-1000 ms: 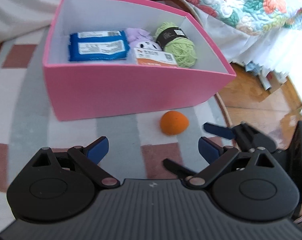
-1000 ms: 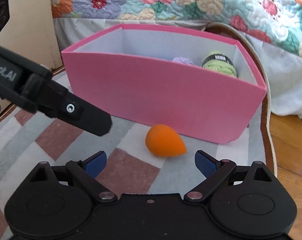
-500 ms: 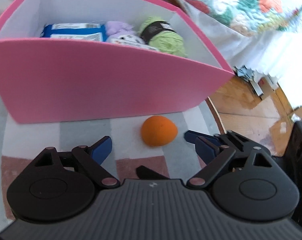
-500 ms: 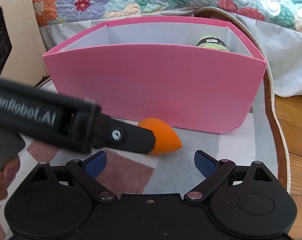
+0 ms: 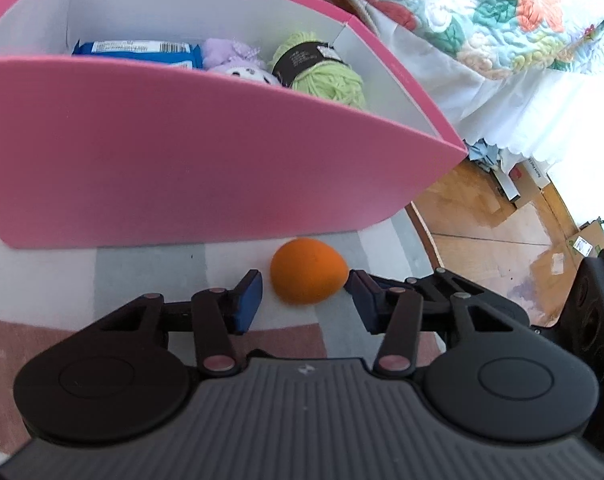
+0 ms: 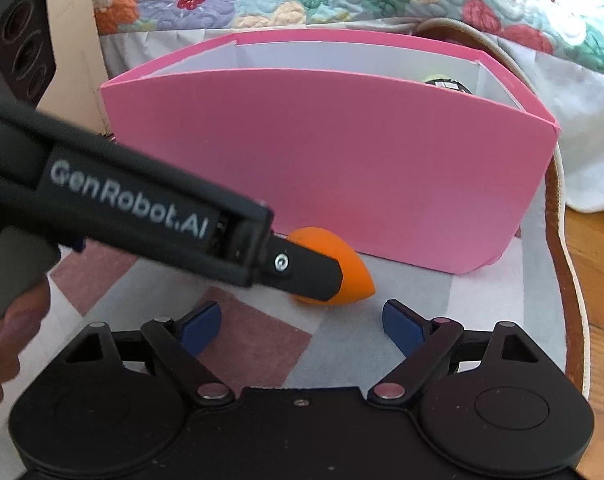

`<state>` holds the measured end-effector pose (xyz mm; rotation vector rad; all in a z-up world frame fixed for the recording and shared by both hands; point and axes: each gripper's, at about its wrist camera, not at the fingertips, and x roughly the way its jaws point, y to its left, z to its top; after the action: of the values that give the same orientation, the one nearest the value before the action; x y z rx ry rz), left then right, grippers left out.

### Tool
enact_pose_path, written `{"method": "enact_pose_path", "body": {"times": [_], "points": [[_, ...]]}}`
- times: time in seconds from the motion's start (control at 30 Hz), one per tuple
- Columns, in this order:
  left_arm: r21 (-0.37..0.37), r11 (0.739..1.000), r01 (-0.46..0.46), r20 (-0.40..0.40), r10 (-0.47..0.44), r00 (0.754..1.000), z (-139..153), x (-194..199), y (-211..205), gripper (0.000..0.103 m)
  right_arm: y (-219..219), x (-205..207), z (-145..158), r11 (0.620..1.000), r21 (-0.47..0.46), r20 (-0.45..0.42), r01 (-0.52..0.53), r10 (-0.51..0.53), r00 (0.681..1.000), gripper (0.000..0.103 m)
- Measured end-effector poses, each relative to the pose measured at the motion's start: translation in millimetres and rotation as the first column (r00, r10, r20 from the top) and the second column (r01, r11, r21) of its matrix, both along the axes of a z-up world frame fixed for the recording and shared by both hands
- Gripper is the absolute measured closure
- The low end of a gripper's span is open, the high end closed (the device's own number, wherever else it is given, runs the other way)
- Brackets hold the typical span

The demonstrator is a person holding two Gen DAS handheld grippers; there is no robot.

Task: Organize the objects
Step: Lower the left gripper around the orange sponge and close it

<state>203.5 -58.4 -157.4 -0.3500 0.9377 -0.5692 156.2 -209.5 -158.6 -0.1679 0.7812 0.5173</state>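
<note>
A: While left gripper (image 5: pixel 305 294) jaws are closing around the orange sponge (image 5: pixel 308 270), just in front of the pink box (image 5: pixel 205 172), pads aren't touching yet.
B: Right gripper (image 6: pixel 302 322) nearer than the box, unclenched, narrowing, empty. Next: grip, lift over the wall. Box floor mostly hidden.

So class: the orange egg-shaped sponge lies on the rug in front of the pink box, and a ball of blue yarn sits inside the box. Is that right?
Not quite. The yarn inside the pink box is light green, as the left wrist view shows. The orange sponge does lie on the rug in front.
</note>
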Motion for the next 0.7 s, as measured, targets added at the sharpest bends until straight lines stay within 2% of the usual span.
{"method": "enact_pose_path", "body": {"times": [0.23,0.47,0.53,0.63,0.7], "points": [[0.022,0.999,0.023,0.07,-0.024,0.997,8.3,-3.0,-3.4,0.055,3.2,3.7,2.4,0.999,0.006,0.007,-0.031,0.031,0.999,0.024],[0.012,0.999,0.05,0.014,-0.05,0.999,9.5,-0.7,-5.2,0.055,-0.5,6.2,4.2,1.0,0.002,0.012,0.003,-0.003,1.0,0.034],[0.01,0.998,0.058,-0.008,-0.058,0.998,9.4,-0.5,-6.5,0.055,0.9,7.0,5.1,1.0,-0.017,0.028,0.01,-0.01,1.0,0.04],[0.034,0.997,0.067,-0.003,-0.066,0.998,14.5,-3.5,-6.1,0.057,0.1,9.1,5.2,1.0,-0.02,0.022,0.007,-0.006,1.0,0.046],[0.019,0.998,0.064,-0.014,-0.063,0.998,16.3,-3.3,-2.0,0.058,-2.4,10.0,6.3,1.0,-0.003,0.013,0.026,-0.026,1.0,0.05]]}}
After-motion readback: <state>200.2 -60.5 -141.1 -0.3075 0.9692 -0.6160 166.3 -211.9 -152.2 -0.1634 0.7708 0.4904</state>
